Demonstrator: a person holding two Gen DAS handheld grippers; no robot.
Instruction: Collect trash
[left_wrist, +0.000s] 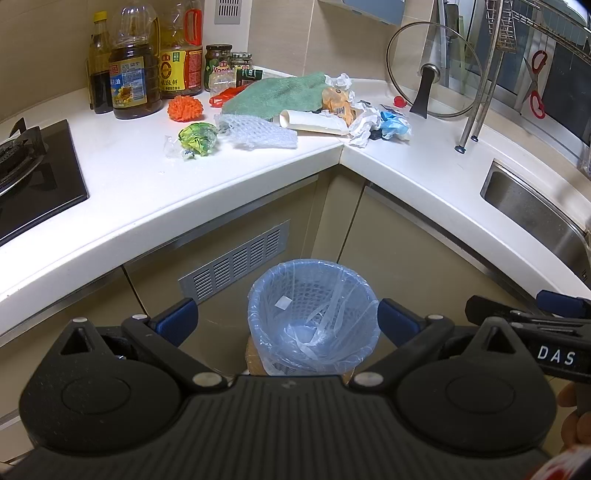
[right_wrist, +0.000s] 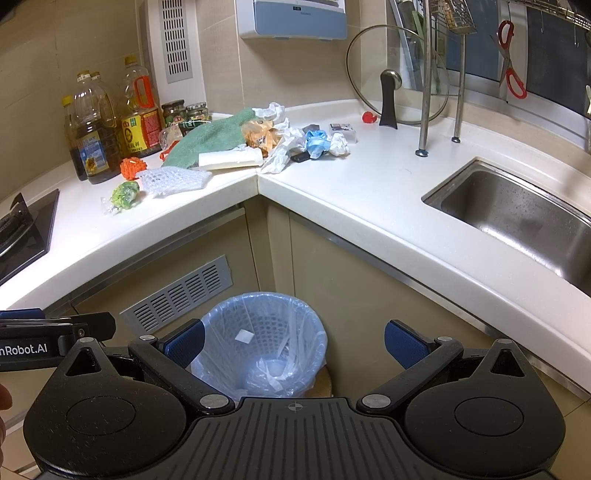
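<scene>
Both grippers, left (left_wrist: 288, 317) & right (right_wrist: 293, 343), jaws spread & empty, hang low over lined bin (left_wrist: 314, 314) w/ trash pile (left_wrist: 354, 114) up ahead on corner counter (left_wrist: 147, 192), paper tube (left_wrist: 314, 122) lying crosswise, left arm nearer (est.).

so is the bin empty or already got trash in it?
Nearly empty. The bin shows bare blue liner down to the bottom, with only a small white scrap on its inner wall. The trash sits on the counter.
</scene>
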